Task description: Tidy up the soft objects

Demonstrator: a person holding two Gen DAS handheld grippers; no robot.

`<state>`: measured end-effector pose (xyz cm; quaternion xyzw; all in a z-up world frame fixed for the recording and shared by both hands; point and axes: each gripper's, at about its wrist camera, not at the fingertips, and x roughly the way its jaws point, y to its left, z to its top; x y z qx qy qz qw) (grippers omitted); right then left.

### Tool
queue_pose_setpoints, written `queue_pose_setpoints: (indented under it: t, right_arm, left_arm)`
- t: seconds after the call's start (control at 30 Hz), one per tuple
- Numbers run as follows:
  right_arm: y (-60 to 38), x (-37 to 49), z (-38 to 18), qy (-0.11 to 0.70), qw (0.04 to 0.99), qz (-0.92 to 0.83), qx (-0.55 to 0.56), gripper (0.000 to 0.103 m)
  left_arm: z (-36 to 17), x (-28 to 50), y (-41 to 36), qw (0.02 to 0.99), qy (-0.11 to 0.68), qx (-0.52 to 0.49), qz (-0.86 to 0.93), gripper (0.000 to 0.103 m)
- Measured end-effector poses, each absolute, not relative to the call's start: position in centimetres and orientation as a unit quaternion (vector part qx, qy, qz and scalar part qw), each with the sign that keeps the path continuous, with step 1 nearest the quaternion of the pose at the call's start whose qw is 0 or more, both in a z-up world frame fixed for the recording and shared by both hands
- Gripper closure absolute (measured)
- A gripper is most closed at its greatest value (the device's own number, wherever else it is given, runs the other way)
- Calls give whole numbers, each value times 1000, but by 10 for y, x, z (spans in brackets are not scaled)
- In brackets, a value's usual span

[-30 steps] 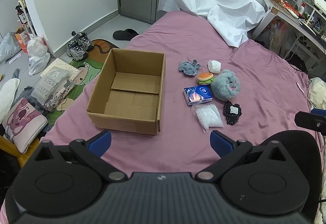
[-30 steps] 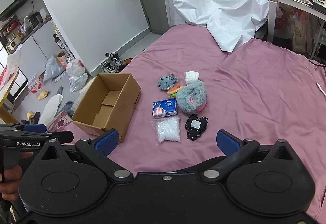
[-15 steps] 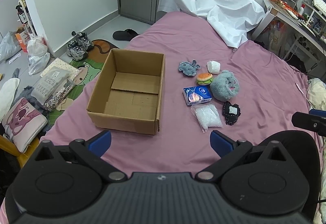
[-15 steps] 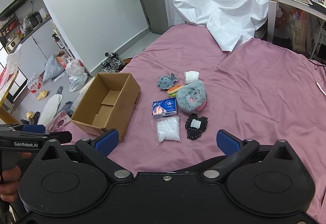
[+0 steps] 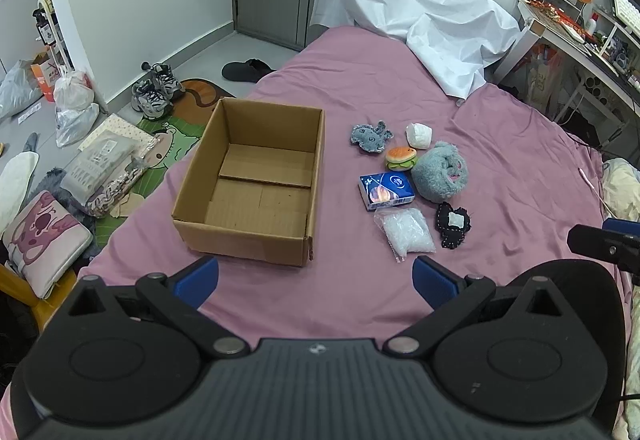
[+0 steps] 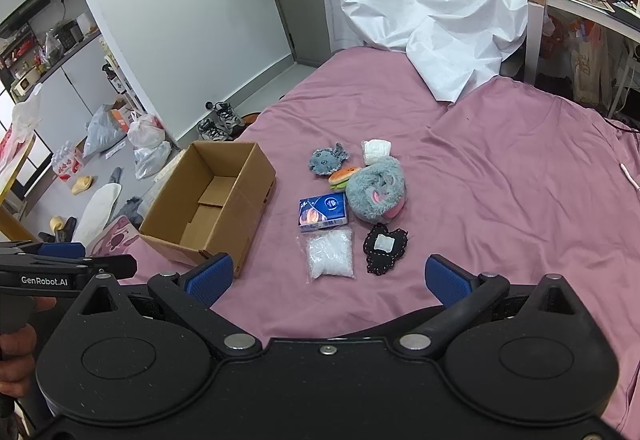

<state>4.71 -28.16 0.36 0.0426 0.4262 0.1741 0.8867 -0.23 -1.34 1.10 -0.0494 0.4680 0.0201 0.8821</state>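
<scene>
An empty open cardboard box (image 5: 256, 184) (image 6: 212, 208) sits on the purple bed. Right of it lie several soft things: a grey flat plush (image 5: 370, 136) (image 6: 326, 160), a white wad (image 5: 419, 135) (image 6: 376, 151), a burger plush (image 5: 400, 158) (image 6: 344, 176), a grey fluffy plush (image 5: 440, 176) (image 6: 376, 192), a blue tissue pack (image 5: 386, 190) (image 6: 323, 212), a clear bag of white beads (image 5: 405, 228) (image 6: 330, 254) and a black patch (image 5: 453, 224) (image 6: 386, 248). My left gripper (image 5: 316, 278) is open and empty, near the box's front. My right gripper (image 6: 328, 278) is open and empty, just short of the bead bag.
A white sheet (image 5: 420, 12) is heaped at the bed's far end. A cluttered desk (image 5: 580, 28) stands at the right. Shoes (image 5: 156, 88), bags and cushions (image 5: 40, 240) lie on the floor left of the bed.
Both grippers have drifted very slightly; the objects shift a little in view. Nothing was picked up or moved.
</scene>
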Motion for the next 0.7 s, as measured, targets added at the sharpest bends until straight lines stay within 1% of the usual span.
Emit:
queue_pose_setpoints:
  t: [0.7]
  right_arm:
    - [-278,45,6,421,890,171,32,0]
  left_arm:
    - [17,-4,-10,889,453,-59,14,1]
